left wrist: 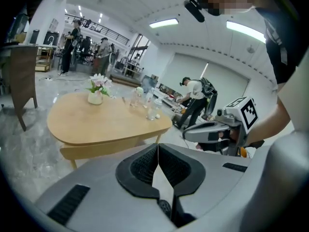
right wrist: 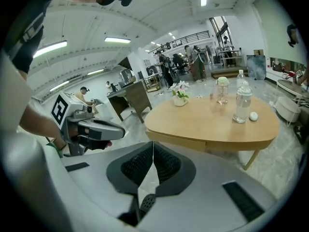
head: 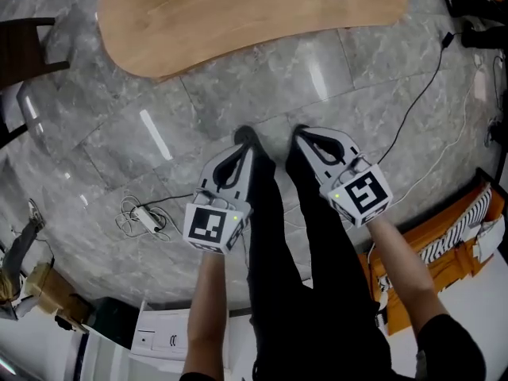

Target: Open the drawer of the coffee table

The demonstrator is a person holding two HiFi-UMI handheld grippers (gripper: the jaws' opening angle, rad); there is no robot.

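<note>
The left gripper (head: 244, 136) and right gripper (head: 302, 132) have their fingers (left wrist: 145, 166) pressed together, empty. The bench (head: 238, 30) lies at twelve o'clock, drawer (right wrist: 176, 140) under its rim. Best to part the fingers first and approach level.

A glossy grey marble-tiled floor (head: 159, 137) fills the head view, with a dark brown wooden chair (head: 22, 50) at ten o'clock and a tangled white cable with a power adapter (head: 144, 217) at eight o'clock. A thin black cable (head: 429, 86) crosses the tiles at two o'clock. In the left gripper view, a curved white ceiling (left wrist: 203, 37) at twelve o'clock carries long bright strip lights (left wrist: 164, 22).
</note>
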